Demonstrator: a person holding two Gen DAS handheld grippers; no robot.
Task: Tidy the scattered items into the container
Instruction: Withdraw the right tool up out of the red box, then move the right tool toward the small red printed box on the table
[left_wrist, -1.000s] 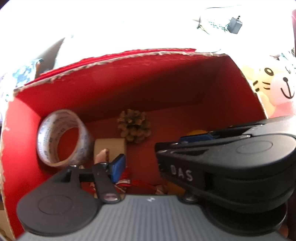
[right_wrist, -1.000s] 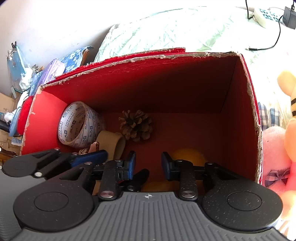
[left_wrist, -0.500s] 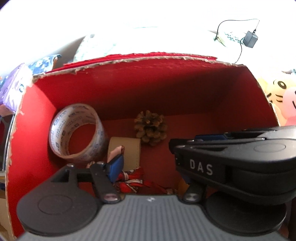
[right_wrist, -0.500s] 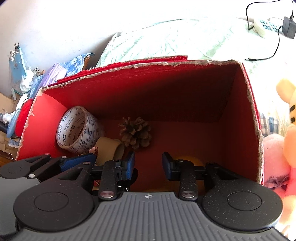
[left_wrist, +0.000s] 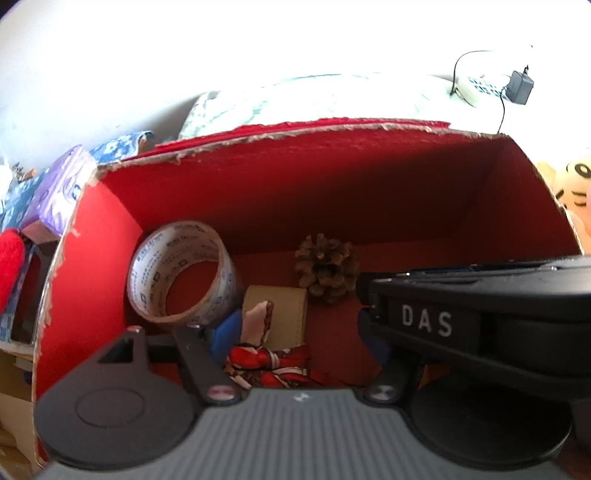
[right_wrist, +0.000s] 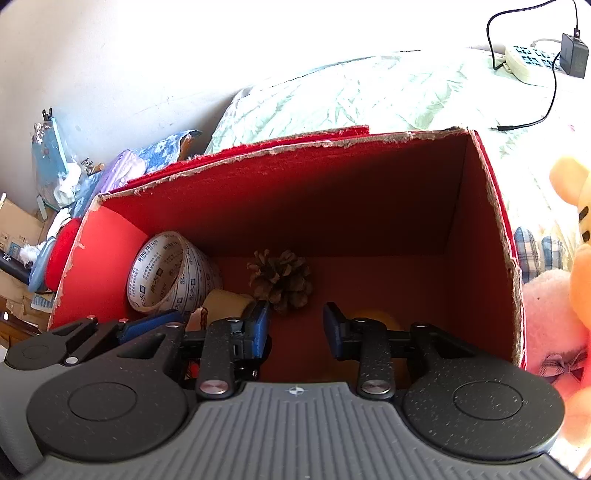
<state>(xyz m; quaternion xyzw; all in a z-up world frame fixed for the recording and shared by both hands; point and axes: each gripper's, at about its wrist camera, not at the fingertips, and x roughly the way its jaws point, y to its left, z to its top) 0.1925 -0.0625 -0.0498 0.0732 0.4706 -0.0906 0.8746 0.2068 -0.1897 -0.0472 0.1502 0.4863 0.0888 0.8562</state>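
Sunlit bedding lies behind the red cardboard box (right_wrist: 480, 236), where a tape roll (right_wrist: 168, 273) in the left corner, a pine cone (right_wrist: 280, 278), a red patterned cloth (left_wrist: 269, 363) and more already sit, while the left gripper (left_wrist: 295, 332) and right gripper (right_wrist: 295, 328) hover empty, jaws apart, so little seems left.

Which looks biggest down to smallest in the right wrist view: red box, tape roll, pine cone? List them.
1. Red box
2. Tape roll
3. Pine cone
Tape roll and pine cone lie at similar depth, so this order seems fair.

A power strip (right_wrist: 532, 61) with a black adapter (right_wrist: 574, 55) lies on the bed (right_wrist: 369, 96); plush toys (right_wrist: 569, 280) sit beside it.
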